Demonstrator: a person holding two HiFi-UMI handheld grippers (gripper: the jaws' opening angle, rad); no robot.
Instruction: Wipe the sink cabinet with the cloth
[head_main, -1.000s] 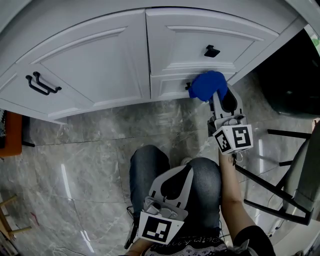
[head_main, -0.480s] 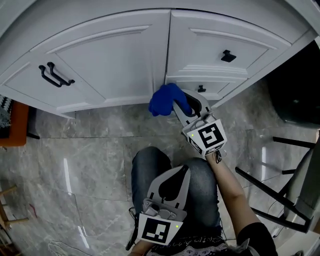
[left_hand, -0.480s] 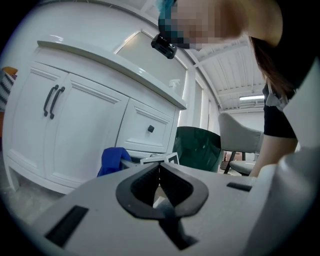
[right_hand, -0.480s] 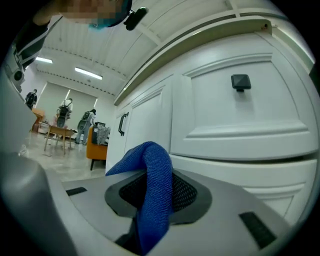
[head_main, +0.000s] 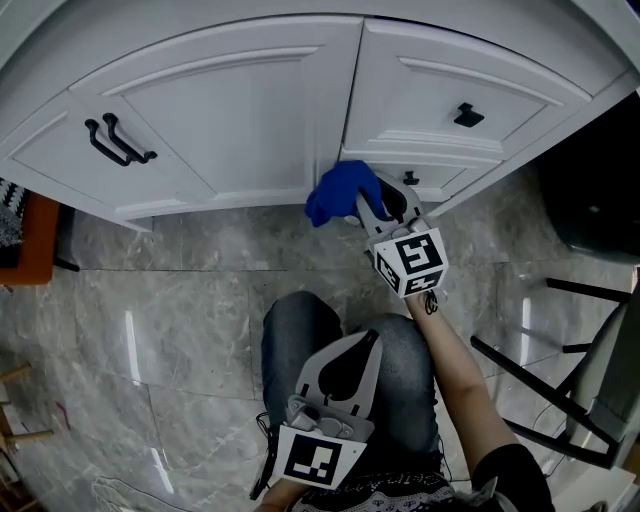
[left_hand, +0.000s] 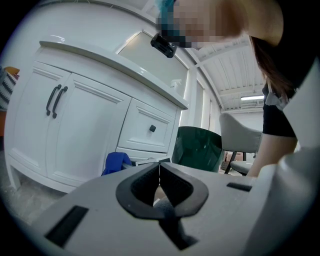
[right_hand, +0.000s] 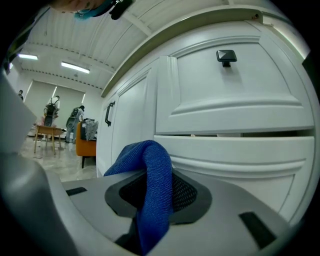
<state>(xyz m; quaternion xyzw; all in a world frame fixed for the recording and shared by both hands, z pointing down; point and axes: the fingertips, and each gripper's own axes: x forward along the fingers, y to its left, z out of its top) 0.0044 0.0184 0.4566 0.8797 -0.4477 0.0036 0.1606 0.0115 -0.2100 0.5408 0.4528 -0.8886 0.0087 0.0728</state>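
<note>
Gripping the blue cloth (head_main: 338, 190), the right gripper (head_main: 368, 205) has slid left from the lower drawer (head_main: 440, 178) to the door seam of the sink cabinet (head_main: 240, 110), cloth at its lower edge. Left gripper (left_hand: 159, 166) stays over the lap (head_main: 410, 400), jaws closed on nothing.

Glossy grey marble floor (head_main: 150, 300) spreads underfoot. An orange seat (head_main: 20, 245) sits at 9 o'clock, a dark green rounded piece (left_hand: 200, 147) at 2 o'clock, a black-framed chair (head_main: 570, 400) at 4 o'clock. Strip lights (right_hand: 75, 67) glow on the white slatted ceiling (left_hand: 232, 75).
</note>
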